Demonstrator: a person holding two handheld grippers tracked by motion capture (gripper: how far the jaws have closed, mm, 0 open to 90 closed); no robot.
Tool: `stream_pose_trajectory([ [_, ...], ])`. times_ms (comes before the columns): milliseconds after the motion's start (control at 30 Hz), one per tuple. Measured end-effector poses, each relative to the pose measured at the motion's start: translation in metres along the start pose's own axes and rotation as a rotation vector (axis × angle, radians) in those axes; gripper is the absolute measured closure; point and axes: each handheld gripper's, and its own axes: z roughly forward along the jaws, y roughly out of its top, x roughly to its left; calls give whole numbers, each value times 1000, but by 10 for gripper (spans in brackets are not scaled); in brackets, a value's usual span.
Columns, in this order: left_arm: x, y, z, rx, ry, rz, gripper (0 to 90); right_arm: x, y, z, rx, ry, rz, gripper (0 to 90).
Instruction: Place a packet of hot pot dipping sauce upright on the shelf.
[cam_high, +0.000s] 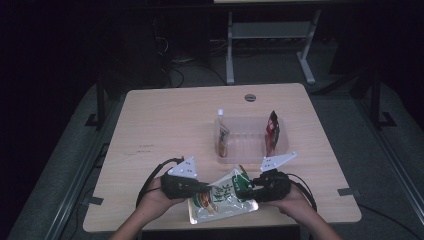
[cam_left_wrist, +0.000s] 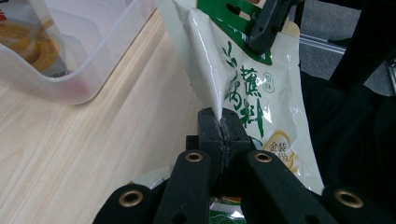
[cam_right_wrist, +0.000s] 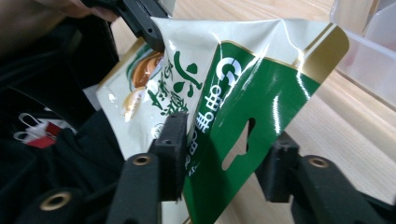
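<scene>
A green and white food pouch (cam_high: 222, 197) with a printed dish picture is lifted a little above the table's near edge, between my two grippers. My left gripper (cam_high: 209, 187) is shut on a raised fold of the pouch (cam_left_wrist: 243, 84); in the left gripper view its jaws (cam_left_wrist: 223, 126) meet tight on the film. My right gripper (cam_high: 245, 186) straddles the pouch's green top edge (cam_right_wrist: 233, 93). In the right gripper view its jaws (cam_right_wrist: 226, 149) stand apart: the left pad lies against the film, the right pad is clear of it.
A clear plastic bin (cam_high: 250, 157) sits just beyond the pouch, holding a spouted yellow-orange sachet (cam_high: 222, 135) and a red packet (cam_high: 271, 131). The wooden table (cam_high: 165, 125) has bare room to the left and back. The person's dark clothing is close behind the pouch.
</scene>
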Motion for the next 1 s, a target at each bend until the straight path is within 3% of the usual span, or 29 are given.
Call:
stream_pose_trajectory([
  [400,4,-1,2,-3,10,9,894,-1,0,1,-3,57,-7,864],
  [667,14,-8,4,-10,2,-15,877,1,0,0,-43,126,-6,897],
  [767,16,-9,5,-15,15,-24,828,1,1,-1,-59,140,-9,898],
  [933,18,-9,3,-29,66,-44,665,0,2,-4,-91,155,-9,898],
  [1000,18,-9,-1,-40,82,-46,653,1,2,-5,-108,157,-6,899],
])
